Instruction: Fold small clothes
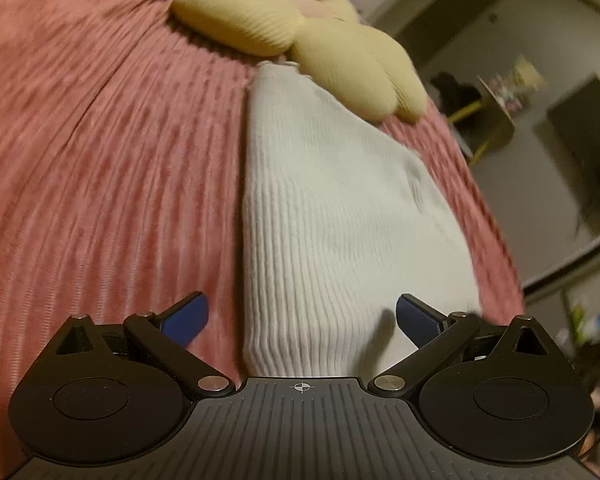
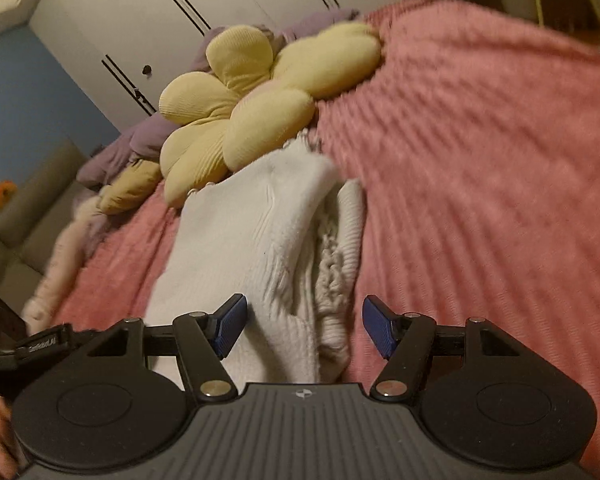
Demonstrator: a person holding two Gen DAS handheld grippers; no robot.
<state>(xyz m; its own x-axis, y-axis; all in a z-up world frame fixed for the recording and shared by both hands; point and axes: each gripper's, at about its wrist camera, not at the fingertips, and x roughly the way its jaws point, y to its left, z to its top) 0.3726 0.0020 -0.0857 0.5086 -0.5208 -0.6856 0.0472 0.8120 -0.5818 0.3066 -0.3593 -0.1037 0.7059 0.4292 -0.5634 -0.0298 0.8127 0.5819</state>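
A white ribbed knit garment [image 1: 332, 216] lies folded on the pink bedspread [image 1: 100, 160]. My left gripper [image 1: 302, 320] hovers over its near end, open, blue pads wide apart and clear of the cloth. In the right wrist view the same white garment [image 2: 260, 232] shows folded layers with a cable-knit edge. My right gripper [image 2: 304, 328] is open above its near end; the cloth lies between the blue pads, which do not press on it.
A yellow flower-shaped cushion [image 1: 300, 40] rests at the garment's far end, also the yellow cushion [image 2: 236, 112] in the right view. Purple bedding [image 2: 132, 144] lies behind it. White wardrobe doors [image 2: 180, 12] stand beyond the bed. The bed edge [image 1: 500, 240] drops off at right.
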